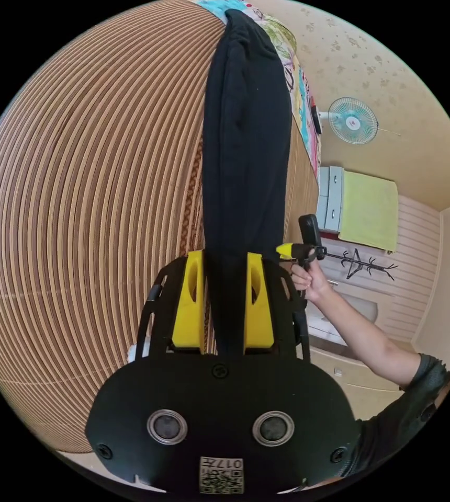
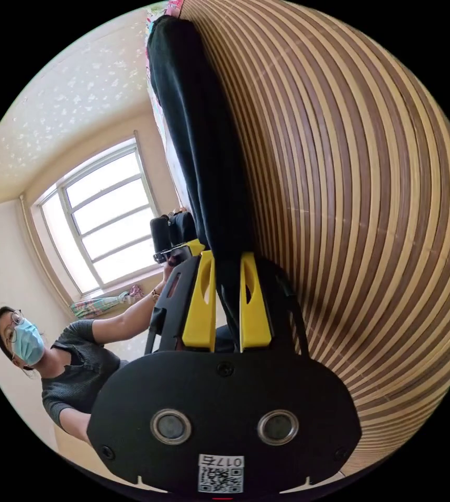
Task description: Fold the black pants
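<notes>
Over the striped mat (image 1: 78, 219), pants (image 1: 246, 157) hang stretched as a narrow black band, far end resting on the mat near a patterned cloth (image 1: 293, 57). Left gripper (image 1: 224, 306): yellow jaws pinching the near edge, fabric running between them. Right gripper (image 2: 224, 306): jaws likewise pinching the pants (image 2: 199, 146); it also shows beside the fabric in the left gripper view (image 1: 295, 251), held in a hand (image 1: 308, 280).

Judgement: a fold carry is under way. Keep both grippers level and equally tensioned, lower together so edges align, and release only once the fabric lies flat.
</notes>
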